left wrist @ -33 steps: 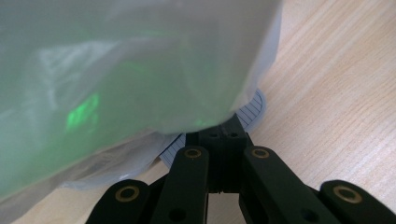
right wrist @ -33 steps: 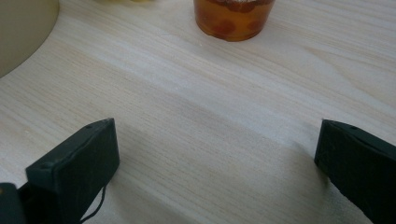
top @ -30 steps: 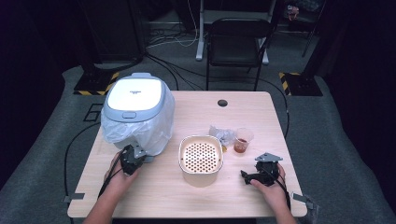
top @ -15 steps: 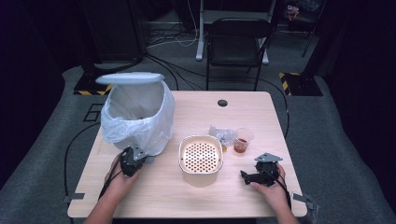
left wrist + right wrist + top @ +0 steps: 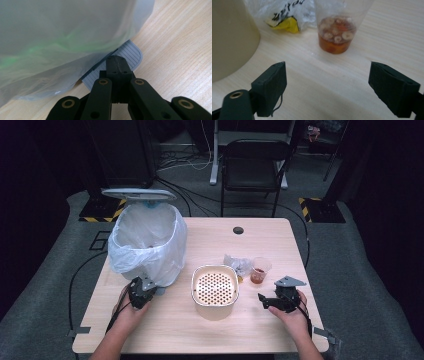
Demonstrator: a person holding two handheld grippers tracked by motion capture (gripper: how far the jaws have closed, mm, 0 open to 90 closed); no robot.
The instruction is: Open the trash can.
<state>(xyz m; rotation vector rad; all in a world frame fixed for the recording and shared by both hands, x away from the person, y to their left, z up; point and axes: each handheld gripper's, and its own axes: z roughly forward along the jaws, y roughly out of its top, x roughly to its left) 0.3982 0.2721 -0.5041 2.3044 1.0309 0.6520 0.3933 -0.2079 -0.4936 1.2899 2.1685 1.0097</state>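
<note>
Pressing pedal: left gripper (image 5: pixel 141 292), jaws together, holds down the bin's pedal (image 5: pixel 125 53), so the lid (image 5: pixel 139 194) stands open.
Right gripper (image 5: pixel 276 301): jaws apart, closing lately, empty, facing the cup (image 5: pixel 336 30).

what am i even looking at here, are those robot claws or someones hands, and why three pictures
Those are a person's hands, each holding a hand-held gripper with two black jaws. The high view looks down on the wooden table from above the person. The other two pictures come from small cameras riding on each gripper, looking along its jaws.

On the table stands a bin lined with a white plastic bag, its lid raised. In the middle is a cream container with a perforated top, and beside it a crumpled wrapper and a clear cup of brownish liquid.

The left gripper is shut, its tips resting on the bin's grey ribbed pedal. The right gripper is open, has just been closing a little, holds nothing and points at the cup.
</note>
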